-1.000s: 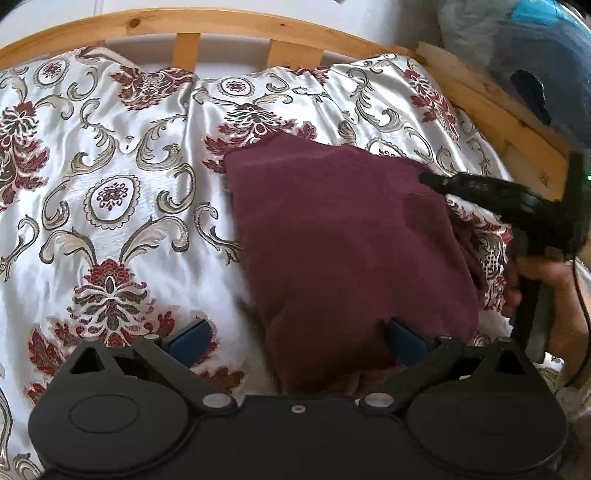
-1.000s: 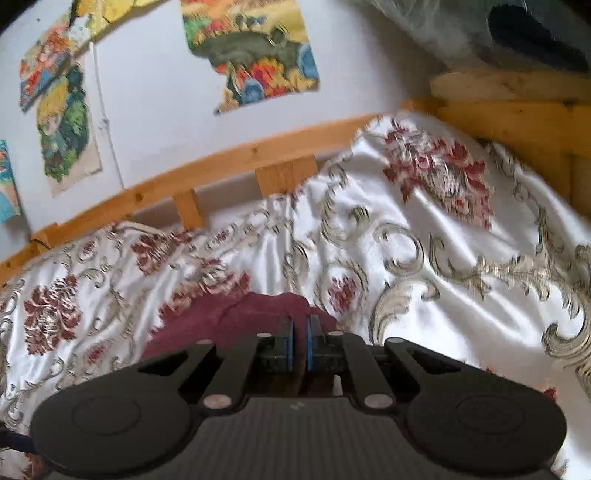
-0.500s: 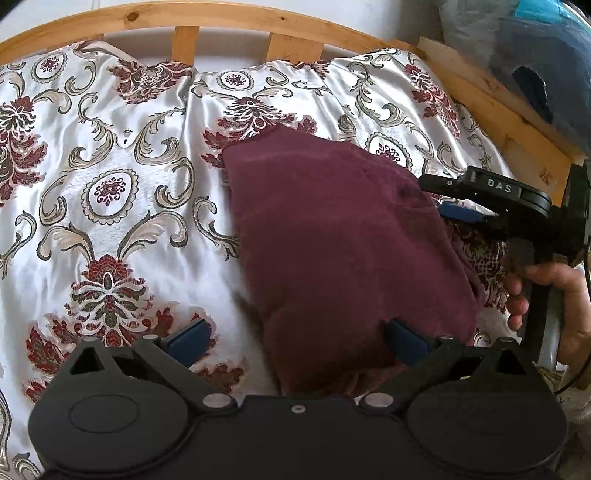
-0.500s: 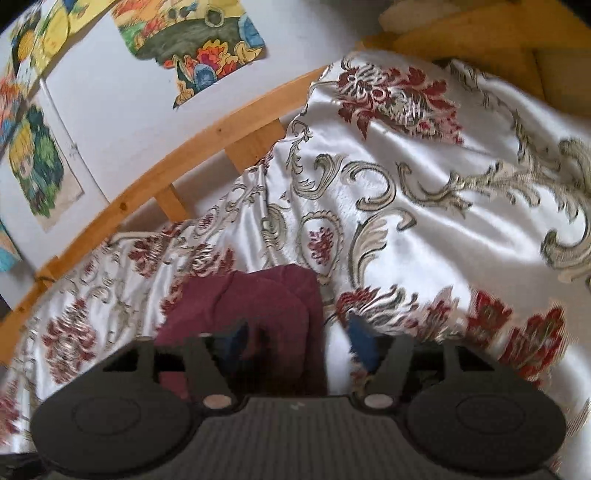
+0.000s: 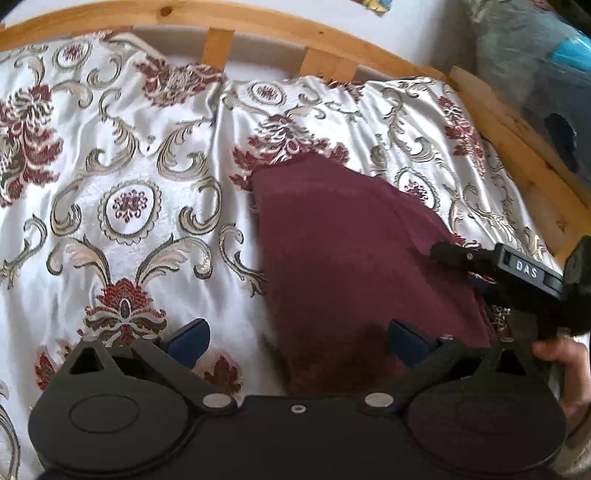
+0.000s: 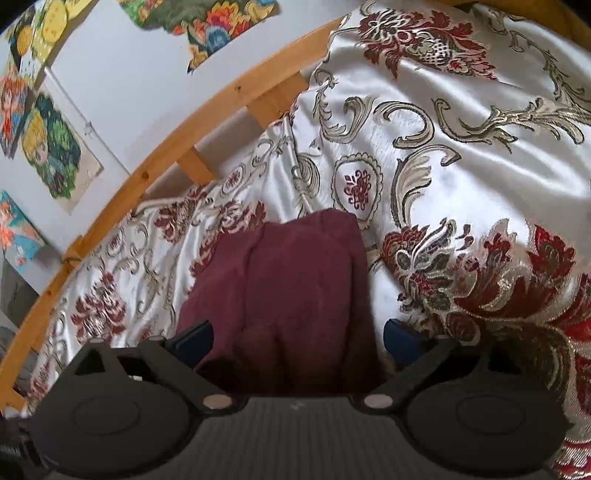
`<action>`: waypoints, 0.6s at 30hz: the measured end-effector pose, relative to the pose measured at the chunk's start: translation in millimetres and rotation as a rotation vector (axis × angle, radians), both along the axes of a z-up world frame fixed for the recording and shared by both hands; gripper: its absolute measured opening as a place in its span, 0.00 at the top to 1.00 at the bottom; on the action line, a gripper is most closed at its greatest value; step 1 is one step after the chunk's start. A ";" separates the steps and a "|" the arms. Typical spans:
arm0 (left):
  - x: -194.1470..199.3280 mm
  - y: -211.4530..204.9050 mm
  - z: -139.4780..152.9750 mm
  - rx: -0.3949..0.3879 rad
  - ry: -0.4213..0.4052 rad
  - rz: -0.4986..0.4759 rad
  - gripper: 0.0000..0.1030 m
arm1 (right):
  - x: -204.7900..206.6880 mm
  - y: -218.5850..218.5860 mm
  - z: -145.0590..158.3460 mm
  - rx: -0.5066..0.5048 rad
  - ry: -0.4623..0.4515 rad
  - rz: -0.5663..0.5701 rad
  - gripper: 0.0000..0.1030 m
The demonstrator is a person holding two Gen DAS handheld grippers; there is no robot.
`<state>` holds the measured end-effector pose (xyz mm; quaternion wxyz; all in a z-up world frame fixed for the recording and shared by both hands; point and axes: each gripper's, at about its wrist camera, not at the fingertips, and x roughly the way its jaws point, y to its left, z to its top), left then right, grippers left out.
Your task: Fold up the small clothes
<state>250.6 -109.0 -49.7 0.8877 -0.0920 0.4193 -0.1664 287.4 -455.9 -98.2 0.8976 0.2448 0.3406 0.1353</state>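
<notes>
A dark red garment (image 5: pixel 354 258) lies folded on a bed, on a shiny white bedspread (image 5: pixel 122 206) patterned with red flowers and pale scrolls. It sits toward the right side of the bed, not far from the wooden bed frame (image 5: pixel 258 26).

What has just changed: a second ago the right gripper (image 6: pixel 299 336) was pinched shut at the garment's edge. Half a second ago it had spread apart, and now its blue-padded fingers (image 6: pixel 194 338) stand wide, one on each side of the cloth and holding nothing. So the fabric has been let go and now rests on its own. This suggests one fold has just been laid down and released.

The left gripper (image 5: pixel 299 338) is also spread wide and holds nothing. It stood that way in the earlier views too, with its right finger at the garment's near edge and its left finger over bare bedspread.

In the left view, the right gripper shows as a black tool with a white label, low at the garment's right edge, with the person's hand (image 5: pixel 565 365) on its handle.

The garment looks thick and soft, like fleece or knit. Its top surface is mostly smooth, with one gentle crease running lengthwise. The shape is roughly rectangular but uneven, with a rounded, bulky near end. It likely needs another fold or some tidying.

Colourful pictures (image 6: pixel 51 147) hang on the white wall behind the bed.
</notes>
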 end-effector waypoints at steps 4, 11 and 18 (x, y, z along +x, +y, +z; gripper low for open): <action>6.9 1.9 -8.7 -0.026 0.040 0.005 0.01 | -1.0 1.4 -1.7 -0.032 0.008 -0.016 0.14; 10.2 0.1 -20.0 -0.049 0.081 -0.002 0.01 | -3.4 -0.1 -4.6 -0.055 0.016 -0.017 0.22; 10.1 -4.5 -19.3 -0.031 0.081 -0.017 0.01 | -4.9 -0.7 -5.7 -0.053 0.021 -0.021 0.25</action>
